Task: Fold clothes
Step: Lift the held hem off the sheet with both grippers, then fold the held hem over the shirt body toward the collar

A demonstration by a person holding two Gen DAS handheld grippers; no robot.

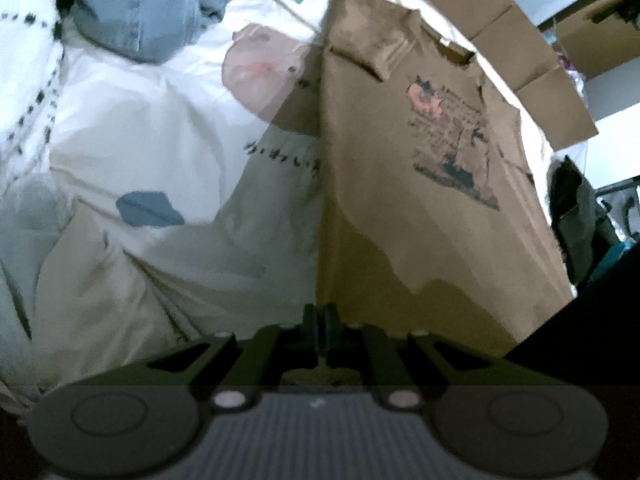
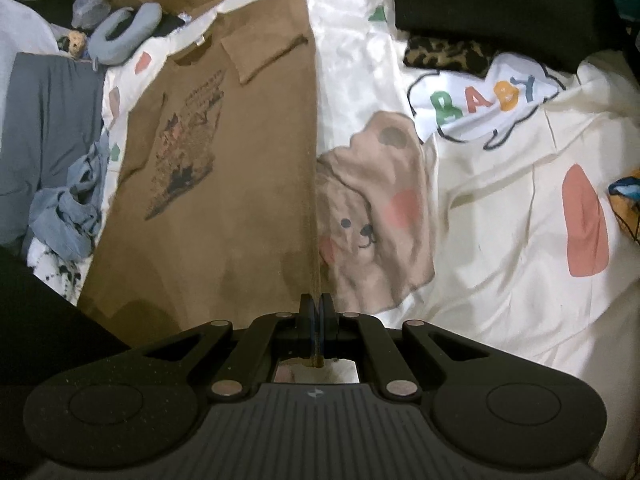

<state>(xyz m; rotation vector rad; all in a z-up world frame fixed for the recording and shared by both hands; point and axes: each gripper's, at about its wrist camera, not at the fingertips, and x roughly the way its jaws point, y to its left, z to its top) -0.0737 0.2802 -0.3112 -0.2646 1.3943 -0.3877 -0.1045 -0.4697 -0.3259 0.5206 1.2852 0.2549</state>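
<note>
White bedding (image 2: 500, 208) printed with a bear and coloured blobs covers the bed I'm working over, with cardboard (image 1: 520, 52) flattened along its far edge and loose clothes heaped at the sides: a blue denim bundle (image 1: 148, 8) and a dark garment (image 2: 492, 0) beyond the "BABY" print.

My brown T-shirt (image 2: 224, 184) lies spread, print side up, collar away from me. One sleeve is turned in over the chest, and the side edge next to it runs up off the bedding as a taut, straight line.

Both tongs are pinched shut on that edge: the left tongs (image 1: 321, 320) hold it where the fabric rises like a wall, and the right tongs (image 2: 317, 312) have a thin strip of brown cloth running between their pads.

I judge the shirt partway folded: one sleeve in, this long side lifted, apparently to be carried over. The opposite side and the crosswise folds look undone, and the other garments are unfolded.
</note>
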